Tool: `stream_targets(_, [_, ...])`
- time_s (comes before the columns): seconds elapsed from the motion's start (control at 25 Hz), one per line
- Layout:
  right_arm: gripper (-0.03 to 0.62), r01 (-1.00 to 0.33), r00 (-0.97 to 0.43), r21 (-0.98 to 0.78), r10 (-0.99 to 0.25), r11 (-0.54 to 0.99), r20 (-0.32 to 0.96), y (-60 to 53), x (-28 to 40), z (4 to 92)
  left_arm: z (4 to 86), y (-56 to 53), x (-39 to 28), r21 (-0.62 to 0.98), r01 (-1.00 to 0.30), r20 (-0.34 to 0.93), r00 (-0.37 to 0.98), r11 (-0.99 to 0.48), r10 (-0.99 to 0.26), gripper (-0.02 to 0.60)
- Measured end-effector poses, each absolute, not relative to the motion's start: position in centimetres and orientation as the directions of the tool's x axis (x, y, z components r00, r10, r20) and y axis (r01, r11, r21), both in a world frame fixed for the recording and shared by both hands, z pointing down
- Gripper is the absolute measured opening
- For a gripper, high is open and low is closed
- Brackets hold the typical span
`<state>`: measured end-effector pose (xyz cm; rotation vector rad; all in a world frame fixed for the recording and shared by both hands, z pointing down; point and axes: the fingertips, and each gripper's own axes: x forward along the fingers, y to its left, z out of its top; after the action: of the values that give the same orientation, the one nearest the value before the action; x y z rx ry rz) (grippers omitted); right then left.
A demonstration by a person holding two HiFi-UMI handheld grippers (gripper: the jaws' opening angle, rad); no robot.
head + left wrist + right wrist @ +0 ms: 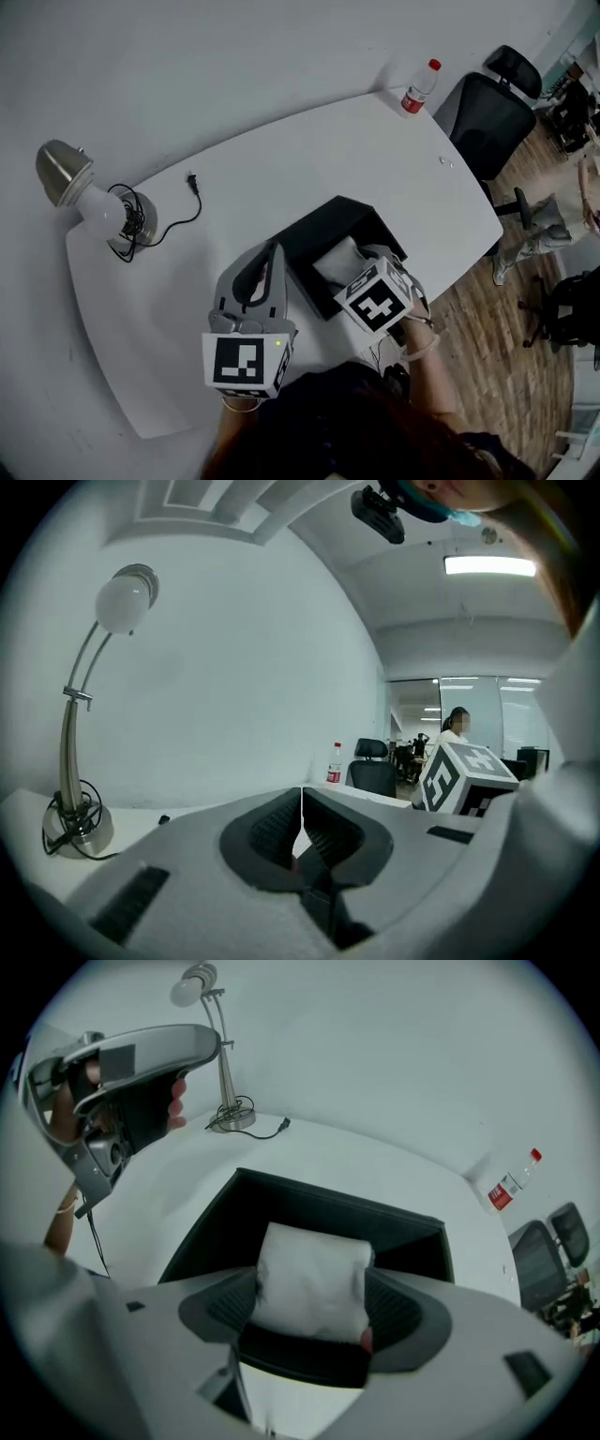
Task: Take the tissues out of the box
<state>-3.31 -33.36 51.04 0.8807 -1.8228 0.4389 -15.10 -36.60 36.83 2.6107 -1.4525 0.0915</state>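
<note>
A black tissue box (330,228) lies open on the white table (281,155), just ahead of both grippers. A white tissue (339,262) sticks up out of it. My right gripper (373,262) reaches over the box from the near side. In the right gripper view its jaws stand wide on either side of the tissue (312,1274), which fills the gap between the pads, with the box (319,1206) behind. My right gripper (314,1290) is open. My left gripper (274,253) hovers left of the box, and in its own view the left gripper (301,803) is shut and empty.
A desk lamp (89,202) with a coiled cord stands at the table's far left, its plug (191,181) lying loose. A water bottle (418,89) stands at the far right corner. A black office chair (492,112) is beyond the right edge. A person stands far off.
</note>
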Motion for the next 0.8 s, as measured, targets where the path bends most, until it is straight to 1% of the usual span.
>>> stream_targets(0.28, [0.333,-0.737,-0.181,0.095,-0.331,0.670,0.926,-33.45,-3.25,51.66,37.26,-36.80,-14.99,0.114,-0.846,0.135,0.532,-0.520,-0.836,0.026])
stream_targets(0.52, [0.331,-0.736,-0.143,0.137,-0.349,0.663,0.926,-33.77,-2.94,51.75,37.44,-36.67,-14.94,0.111,-0.846,0.142,0.534,-0.522,-0.834,0.026])
stream_targets(0.8, [0.291,-0.733,-0.135,0.174,-0.391,0.657,0.910,-34.00,-2.62,51.52,37.14,-36.19,-14.52,0.105,-0.842,0.135,0.539,-0.529,-0.831,0.026])
